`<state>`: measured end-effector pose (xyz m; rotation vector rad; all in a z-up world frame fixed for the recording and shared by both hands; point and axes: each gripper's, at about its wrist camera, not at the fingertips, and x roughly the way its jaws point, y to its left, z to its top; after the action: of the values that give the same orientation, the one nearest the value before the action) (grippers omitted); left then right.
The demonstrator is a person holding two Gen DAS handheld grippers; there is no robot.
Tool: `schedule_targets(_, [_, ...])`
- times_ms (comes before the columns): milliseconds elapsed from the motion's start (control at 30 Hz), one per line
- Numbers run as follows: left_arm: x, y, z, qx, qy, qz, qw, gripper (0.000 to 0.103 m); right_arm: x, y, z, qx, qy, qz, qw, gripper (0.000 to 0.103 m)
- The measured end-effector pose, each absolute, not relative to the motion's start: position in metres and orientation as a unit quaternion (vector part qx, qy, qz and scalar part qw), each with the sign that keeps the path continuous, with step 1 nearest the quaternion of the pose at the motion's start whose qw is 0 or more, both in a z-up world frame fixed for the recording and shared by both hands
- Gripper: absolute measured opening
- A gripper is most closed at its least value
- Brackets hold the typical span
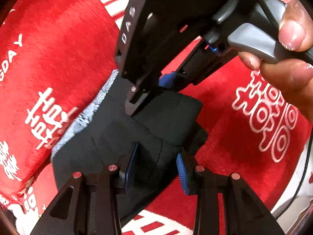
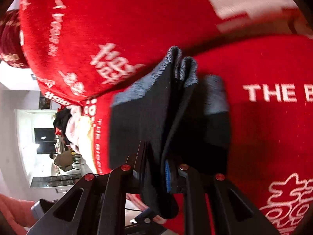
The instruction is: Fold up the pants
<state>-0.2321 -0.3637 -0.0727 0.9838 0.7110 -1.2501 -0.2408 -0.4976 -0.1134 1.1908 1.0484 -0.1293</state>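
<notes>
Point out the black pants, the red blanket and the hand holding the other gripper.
black pants [image 1: 115, 137], left wrist view, folded dark panel
red blanket [image 1: 64, 39], left wrist view, bare red pile
hand [image 1: 289, 45], left wrist view, thumb on the grey trigger

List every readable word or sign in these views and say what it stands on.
"THE B", cut off by the frame edge: red blanket.
"DAS": black body of the right gripper.
"GDAY", a word's end: red blanket, left wrist view.
White Chinese double-happiness signs: blanket.
Small vertical print on the blanket: too blurred.
</notes>
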Motion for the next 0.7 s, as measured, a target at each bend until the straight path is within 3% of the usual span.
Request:
schedule_targets(67, [-0.234, -0.364, -0.080, 0.444, 0.313, -0.540, 0.643, 0.043, -0.241, -0.494, -0.133, 0.539, 0.475, -0.063, 0.692, 0.018])
schedule_targets(133, [-0.233, -0.362, -0.082, 0.439, 0.328, -0.543, 0.636, 0.071, -0.247, -0.494, -0.145, 0.547, 0.471, -0.062, 0.689, 0.018])
schedule_targets(467, [-0.153, -0.322, -0.043, 0.369, 0.428, -0.467, 0.680, 0.072, -0.249, -0.474, -0.133, 0.486, 0.516, -0.113, 0.696, 0.022])
schedule_targets(533, [-0.127, -0.315, -0.045, 0.357, 0.456, -0.429, 0.693, 0.087, -0.250, -0.466, -0.128, 0.465, 0.530, -0.129, 0.697, 0.027])
schedule_targets(700, [-0.076, -0.292, -0.066, 0.317, 0.527, -0.344, 0.709, 0.087, -0.258, -0.452, -0.121, 0.436, 0.548, -0.163, 0.695, 0.028])
